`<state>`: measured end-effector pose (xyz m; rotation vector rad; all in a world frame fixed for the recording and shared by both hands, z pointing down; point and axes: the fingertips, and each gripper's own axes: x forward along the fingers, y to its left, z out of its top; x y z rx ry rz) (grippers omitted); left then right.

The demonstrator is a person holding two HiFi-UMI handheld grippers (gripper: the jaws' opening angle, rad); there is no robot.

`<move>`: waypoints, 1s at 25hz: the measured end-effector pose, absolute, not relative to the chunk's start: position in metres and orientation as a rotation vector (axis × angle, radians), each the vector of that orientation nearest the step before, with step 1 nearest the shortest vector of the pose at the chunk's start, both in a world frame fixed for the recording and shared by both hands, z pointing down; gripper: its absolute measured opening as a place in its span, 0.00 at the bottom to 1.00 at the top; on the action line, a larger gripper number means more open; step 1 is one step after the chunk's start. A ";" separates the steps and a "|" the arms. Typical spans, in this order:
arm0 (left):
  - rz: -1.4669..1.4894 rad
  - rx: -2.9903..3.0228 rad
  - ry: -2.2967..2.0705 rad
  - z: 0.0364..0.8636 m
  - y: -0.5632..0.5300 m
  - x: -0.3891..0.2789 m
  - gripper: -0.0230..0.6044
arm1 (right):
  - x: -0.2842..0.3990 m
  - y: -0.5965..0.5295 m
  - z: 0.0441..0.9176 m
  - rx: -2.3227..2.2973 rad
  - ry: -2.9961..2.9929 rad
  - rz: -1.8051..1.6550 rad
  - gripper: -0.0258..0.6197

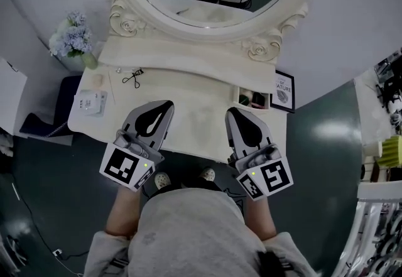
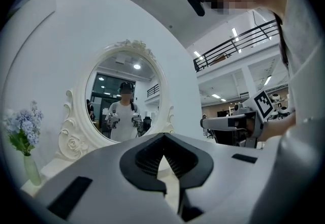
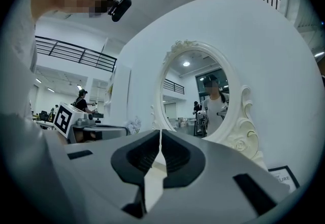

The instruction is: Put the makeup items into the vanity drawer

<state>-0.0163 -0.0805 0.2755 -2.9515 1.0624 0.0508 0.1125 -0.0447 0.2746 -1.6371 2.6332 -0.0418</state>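
Far left, against the carved frame of the oval mirror (image 1: pixel 207 29): pale blue flowers (image 1: pixel 72 36) in a vase. Just below, on the left end of the white tabletop (image 1: pixel 198 112): a small white box (image 1: pixel 90 103). Right of the box, close to the mirror's base: a black eyelash curler (image 1: pixel 132 77), flat on the tabletop and well clear of both grippers.

Next, over the tabletop's front part: left gripper (image 1: pixel 164 106), jaws pressed together with nothing between them, aimed at the mirror. Alongside, with a stretch of bare tabletop between: right gripper (image 1: pixel 233 112), jaws likewise closed on nothing, aimed the same way.

Just beyond the right gripper, at the tabletop's right end: a small open organizer (image 1: pixel 250 98) holding dark and reddish makeup items, too small to name. Furthest right: a framed print (image 1: pixel 283 90), upright beside the organizer.
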 end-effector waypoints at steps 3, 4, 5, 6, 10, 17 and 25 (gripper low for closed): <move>0.072 -2.931 1.082 0.270 -0.078 -0.031 0.06 | 0.099 -0.042 0.272 -1.630 2.638 -0.027 0.08; 0.079 -2.927 1.088 0.268 -0.077 -0.036 0.06 | 0.094 -0.041 0.271 -1.628 2.639 -0.023 0.08; 0.085 -2.923 1.095 0.266 -0.076 -0.041 0.06 | 0.090 -0.040 0.270 -1.626 2.639 -0.019 0.08; 0.089 -2.918 1.101 0.265 -0.074 -0.046 0.06 | 0.087 -0.039 0.270 -1.625 2.639 -0.015 0.08; 0.083 -2.889 1.125 0.261 -0.070 -0.064 0.06 | 0.072 -0.035 0.265 -1.619 2.634 0.002 0.08; 0.111 -2.876 1.161 0.256 -0.062 -0.096 0.06 | 0.047 -0.029 0.261 -1.617 2.629 0.030 0.08; 0.122 -2.848 1.182 0.251 -0.055 -0.123 0.06 | 0.022 -0.023 0.258 -1.620 2.628 0.060 0.08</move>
